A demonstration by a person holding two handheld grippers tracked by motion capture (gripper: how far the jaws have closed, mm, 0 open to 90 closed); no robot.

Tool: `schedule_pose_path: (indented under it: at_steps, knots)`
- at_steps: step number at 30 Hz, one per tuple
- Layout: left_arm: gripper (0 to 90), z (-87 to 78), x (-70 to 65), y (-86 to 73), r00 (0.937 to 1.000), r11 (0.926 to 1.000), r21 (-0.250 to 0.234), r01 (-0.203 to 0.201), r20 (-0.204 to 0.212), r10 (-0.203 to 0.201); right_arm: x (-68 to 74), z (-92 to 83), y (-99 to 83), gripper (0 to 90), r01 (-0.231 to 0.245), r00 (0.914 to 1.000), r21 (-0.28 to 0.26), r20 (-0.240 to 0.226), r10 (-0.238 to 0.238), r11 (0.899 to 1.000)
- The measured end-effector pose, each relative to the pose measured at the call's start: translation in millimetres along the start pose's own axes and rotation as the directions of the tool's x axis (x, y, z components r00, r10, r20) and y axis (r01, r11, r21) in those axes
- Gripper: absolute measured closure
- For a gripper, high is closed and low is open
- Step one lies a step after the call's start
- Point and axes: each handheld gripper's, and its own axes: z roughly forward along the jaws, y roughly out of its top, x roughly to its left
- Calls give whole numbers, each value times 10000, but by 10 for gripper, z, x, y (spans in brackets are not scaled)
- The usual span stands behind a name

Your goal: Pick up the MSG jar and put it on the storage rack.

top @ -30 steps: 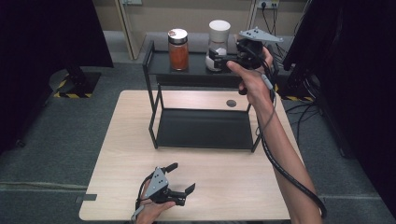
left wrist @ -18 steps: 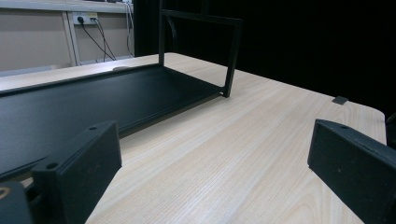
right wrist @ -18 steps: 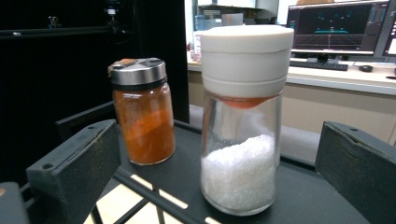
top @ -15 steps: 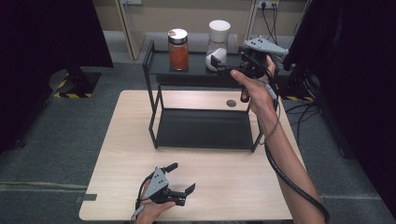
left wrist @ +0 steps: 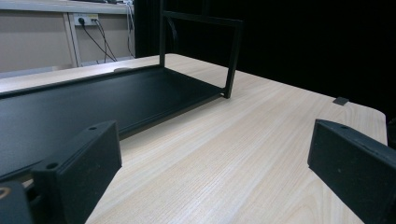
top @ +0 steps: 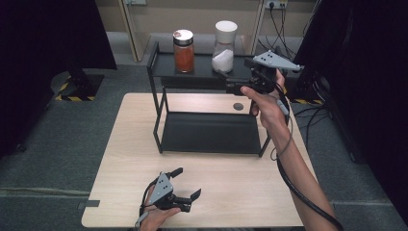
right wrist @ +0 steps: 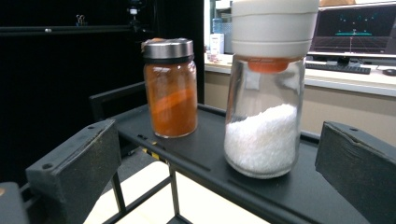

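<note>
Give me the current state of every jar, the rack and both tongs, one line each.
White-granule jar: upright on the rack's top shelf, capped, about half full, not gripped.
Orange jar: upright beside it, lid on.
Rack: lower shelf bare.
Right tongs: open, facing the white-granule jar.
Left tongs: open, low over the table.

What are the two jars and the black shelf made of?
The white-powder jar looks like clear glass, since you see the grains through it; its pale matte cap is probably plastic. The orange-powder jar is clear glass too, with a shiny, likely metal, lid. The black rack looks like matte painted metal: thin, straight bars.
</note>
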Motion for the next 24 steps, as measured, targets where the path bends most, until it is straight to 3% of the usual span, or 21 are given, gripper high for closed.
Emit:
schedule_pose_path:
  at_steps: [24]
  knots:
    - [21,2,1,-2,10000,10000,20,16,-13,-16,58,-263,-400,4,244,9975,-238,-654,-259,9994]
